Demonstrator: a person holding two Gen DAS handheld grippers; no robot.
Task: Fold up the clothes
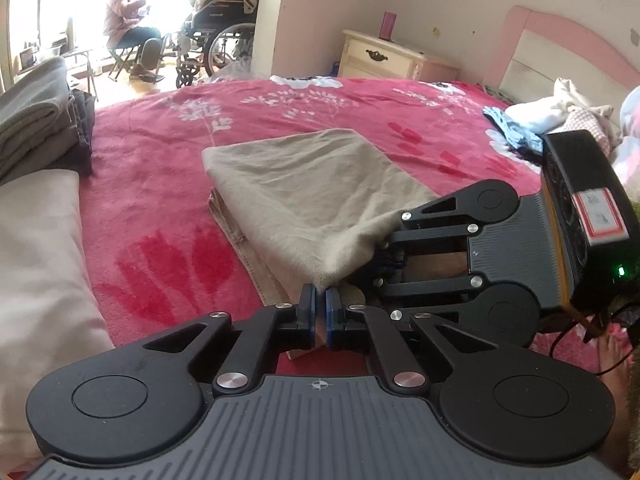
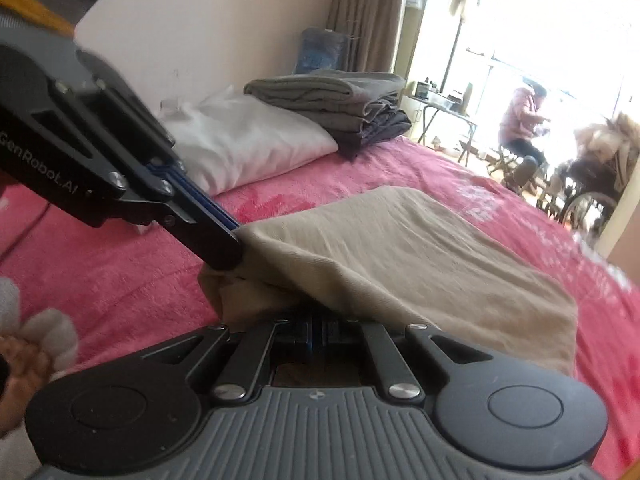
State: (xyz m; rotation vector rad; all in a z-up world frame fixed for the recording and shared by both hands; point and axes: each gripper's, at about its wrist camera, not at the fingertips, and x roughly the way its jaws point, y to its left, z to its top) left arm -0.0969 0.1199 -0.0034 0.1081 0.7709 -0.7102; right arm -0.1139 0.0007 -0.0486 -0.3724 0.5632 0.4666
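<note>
A beige garment (image 1: 304, 192) lies folded on the pink flowered bedspread (image 1: 160, 168), its near edge lifted off the lower layers. My left gripper (image 1: 320, 296) is shut on that edge's near corner, and the blue pads (image 1: 307, 300) pinch the fabric. In the right wrist view the left gripper (image 2: 236, 236) comes in from the upper left and clamps the beige garment (image 2: 400, 248). My right gripper (image 2: 318, 320) is shut on the same edge, with its fingertips hidden under the draped cloth. In the left wrist view the right gripper (image 1: 380, 256) enters from the right, its tips tucked into the fabric.
A white pillow (image 2: 248, 140) and a stack of folded grey clothes (image 2: 336, 100) sit at the bed's side. Loose laundry (image 1: 560, 112) is heaped near the pink headboard. A nightstand (image 1: 384, 56) stands beyond the bed. A person (image 1: 128, 20) sits by a wheelchair (image 1: 216, 40) in the bright doorway.
</note>
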